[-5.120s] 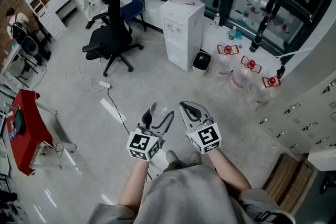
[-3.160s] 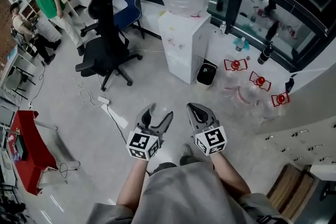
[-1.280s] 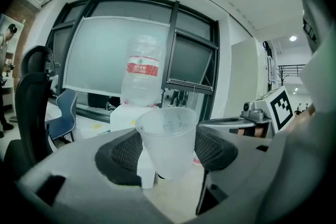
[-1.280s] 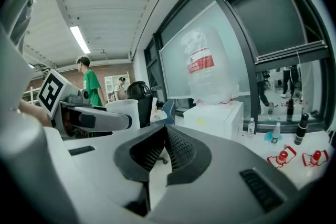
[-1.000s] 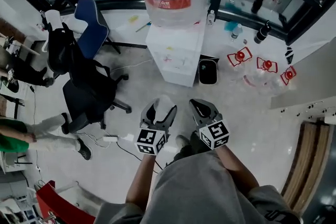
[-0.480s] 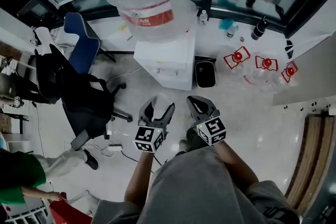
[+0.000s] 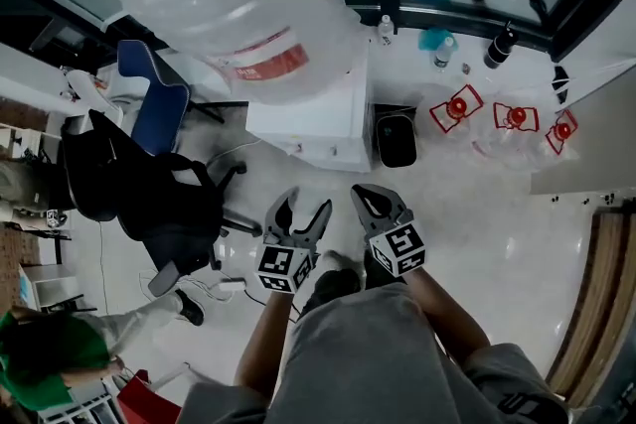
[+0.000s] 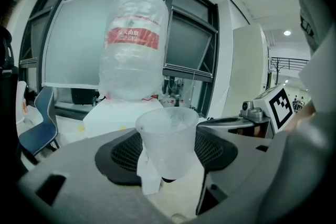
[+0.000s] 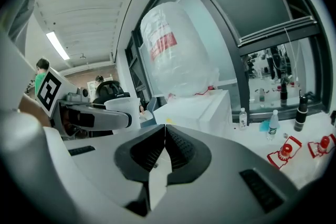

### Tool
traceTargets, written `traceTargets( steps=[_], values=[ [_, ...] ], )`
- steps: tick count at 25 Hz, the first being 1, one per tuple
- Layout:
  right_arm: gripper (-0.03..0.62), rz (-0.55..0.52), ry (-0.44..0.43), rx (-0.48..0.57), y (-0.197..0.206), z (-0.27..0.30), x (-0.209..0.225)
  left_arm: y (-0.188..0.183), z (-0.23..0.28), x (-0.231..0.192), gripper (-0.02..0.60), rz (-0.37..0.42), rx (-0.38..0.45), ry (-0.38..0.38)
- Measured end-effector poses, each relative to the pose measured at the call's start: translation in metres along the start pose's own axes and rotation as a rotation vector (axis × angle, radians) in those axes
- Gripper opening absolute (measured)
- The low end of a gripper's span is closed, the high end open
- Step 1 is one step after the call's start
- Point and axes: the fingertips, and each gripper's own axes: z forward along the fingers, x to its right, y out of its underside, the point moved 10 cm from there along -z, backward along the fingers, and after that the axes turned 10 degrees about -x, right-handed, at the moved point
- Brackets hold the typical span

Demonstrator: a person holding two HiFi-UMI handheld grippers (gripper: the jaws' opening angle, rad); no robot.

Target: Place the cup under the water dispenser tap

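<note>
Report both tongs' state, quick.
Left tongs: closed on the cup.
Right tongs: closed, empty.

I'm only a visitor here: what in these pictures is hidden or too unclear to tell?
Dispenser's tap: shows in no view. In the head view the water bottle overhangs the dispenser; in the left gripper view the cup and the left tool cover its front.
Cup's base: left gripper view, behind the tool's body.
Bottle label: print too small in every view.
Person in green: head view, cut off by the corner.
</note>
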Motion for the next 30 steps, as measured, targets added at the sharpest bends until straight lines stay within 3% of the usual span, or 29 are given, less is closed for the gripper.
traceTargets(
  steps=[10, 24, 30],
  values=[
    [0.011, 0.106, 0.089, 0.001, 0.028, 0.031, 0.013, 0.023, 0.032, -0.022, 0.299, 0.077, 0.002, 0.059],
    [0.011, 0.245, 0.339, 0.052, 0.073, 0.081, -0.025, 0.065, 0.053, -0.1, 0.299, 0.167, -0.02, 0.248],
    [0.01, 0.276, 0.383, 0.053, 0.086, 0.095, -0.037, 0.077, 0.057, -0.123, 0.299, 0.165, -0.039, 0.27]
  ],
)
